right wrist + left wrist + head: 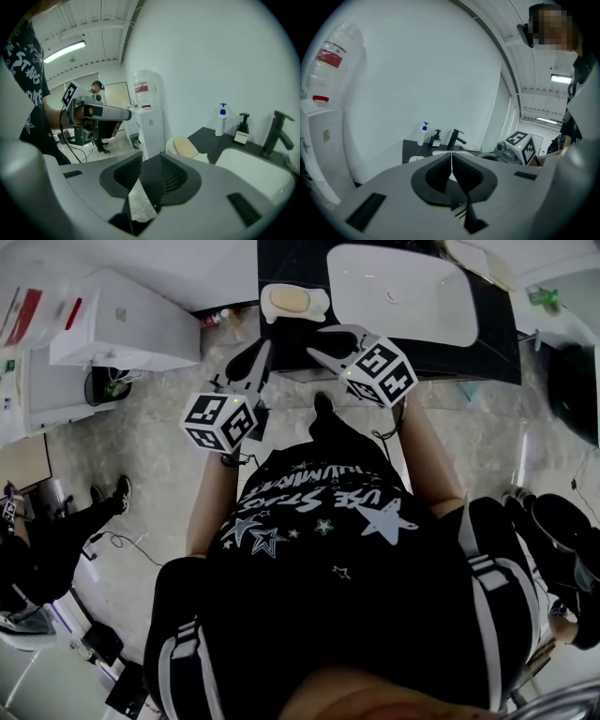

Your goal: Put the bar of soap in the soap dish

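A pale yellow bar of soap [291, 300] lies in the white soap dish [320, 307] at the left end of the black counter. The right gripper view shows the same soap [187, 149] in its dish [171, 146]. Both grippers hang in the air in front of the counter, apart from the dish. My left gripper [263, 347] is shut, its jaws meeting in a thin slit [451, 157], with nothing in them. My right gripper [326, 339] stands partly open [151, 157]; a white paper scrap [140, 201] sits low between its jaws.
A white basin [403, 292] with a black faucet [276, 129] lies right of the dish. Two pump bottles [221, 119] stand by the wall. A white water dispenser [122, 324] stands left of the counter. Another person [56, 531] and cables are on the floor at left.
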The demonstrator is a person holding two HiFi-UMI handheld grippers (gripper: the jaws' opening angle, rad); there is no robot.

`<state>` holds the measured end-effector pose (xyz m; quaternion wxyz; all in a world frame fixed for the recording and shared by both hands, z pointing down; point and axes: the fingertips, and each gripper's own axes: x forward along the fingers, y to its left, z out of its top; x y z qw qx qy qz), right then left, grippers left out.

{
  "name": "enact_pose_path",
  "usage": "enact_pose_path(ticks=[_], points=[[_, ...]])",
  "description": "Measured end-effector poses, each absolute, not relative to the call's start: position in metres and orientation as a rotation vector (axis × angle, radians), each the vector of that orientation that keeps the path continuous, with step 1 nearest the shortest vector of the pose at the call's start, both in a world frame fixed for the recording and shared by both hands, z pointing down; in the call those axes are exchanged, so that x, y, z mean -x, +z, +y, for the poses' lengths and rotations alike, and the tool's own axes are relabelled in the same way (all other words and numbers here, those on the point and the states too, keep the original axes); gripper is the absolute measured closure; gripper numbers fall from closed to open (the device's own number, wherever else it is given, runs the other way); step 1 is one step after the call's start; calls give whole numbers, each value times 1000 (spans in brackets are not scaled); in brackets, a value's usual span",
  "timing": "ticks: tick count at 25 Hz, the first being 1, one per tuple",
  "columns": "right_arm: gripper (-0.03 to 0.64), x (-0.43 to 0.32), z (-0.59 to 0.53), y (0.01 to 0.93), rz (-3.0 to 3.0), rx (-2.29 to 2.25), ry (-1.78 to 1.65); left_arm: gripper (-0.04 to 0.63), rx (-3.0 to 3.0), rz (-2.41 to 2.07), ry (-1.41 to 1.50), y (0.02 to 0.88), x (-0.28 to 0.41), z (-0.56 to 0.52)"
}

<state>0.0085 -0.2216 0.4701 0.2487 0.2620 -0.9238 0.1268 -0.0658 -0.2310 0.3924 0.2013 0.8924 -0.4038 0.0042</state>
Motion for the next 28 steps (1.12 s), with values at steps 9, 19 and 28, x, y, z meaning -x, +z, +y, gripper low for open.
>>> enact_pose_path(ticks=[9, 19, 28], points=[[506, 15, -151, 457, -2515, -795, 313, 583, -2520, -1090, -23, 387, 93, -162], [566, 17, -69, 450, -2490, -958, 318, 582, -2585, -967, -39, 382, 98, -88], [600, 11, -8, 456, -2461, -1106, 389, 583, -2620, -847, -6, 389, 94, -39]])
